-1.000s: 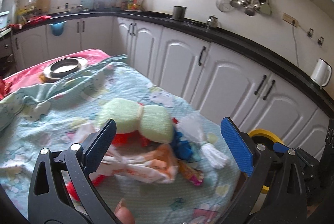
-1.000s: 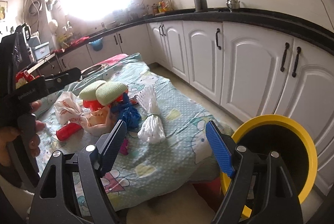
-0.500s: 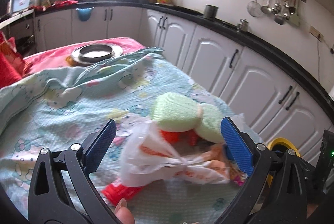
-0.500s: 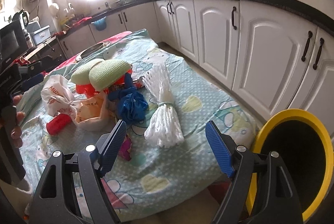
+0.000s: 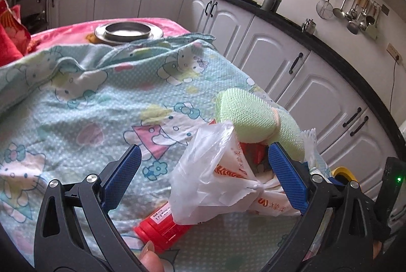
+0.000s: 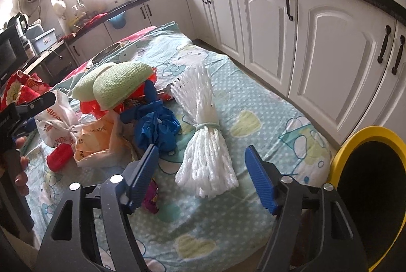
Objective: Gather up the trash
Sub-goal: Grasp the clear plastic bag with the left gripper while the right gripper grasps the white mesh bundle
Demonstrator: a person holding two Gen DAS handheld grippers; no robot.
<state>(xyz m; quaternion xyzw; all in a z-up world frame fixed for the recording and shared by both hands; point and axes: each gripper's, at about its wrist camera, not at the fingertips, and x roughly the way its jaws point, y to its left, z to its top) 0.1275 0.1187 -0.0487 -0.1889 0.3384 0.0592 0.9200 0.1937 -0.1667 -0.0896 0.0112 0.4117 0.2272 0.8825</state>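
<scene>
Both grippers are dropping in closer to the pile than a second ago: the white foam net bundle (image 6: 206, 142), which was sitting well ahead of my right gripper (image 6: 201, 177), is now lying right between its fingertips, and the knotted plastic bag (image 5: 218, 178) has slid in between the left gripper's (image 5: 203, 175) pads. I'm watching the right jaws closing, about half wide, with the bundle between them but the pads not pressing on it yet. The left jaws are standing wide, empty, framing the bag's knot.

The trash is all heaped on the cartoon-print cloth (image 6: 253, 107): green mesh sponges (image 6: 119, 84) on top, a blue crumpled bag (image 6: 154, 127) beside the bundle, a red bottle (image 5: 162, 229) poking out under the plastic bag. The yellow-rimmed bin (image 6: 340, 158) is waiting just off the cloth's edge on my right.

I'm judging that bundle to be feather-light and squashy, so it is going to compress under the pads. I'm aiming for the tied waist, where the green band (image 6: 206, 125) is cinching it, since the flared ends would likely splay and slip. The bag looks thin and slick, so its twisted knot is looking like the only firm hold.
</scene>
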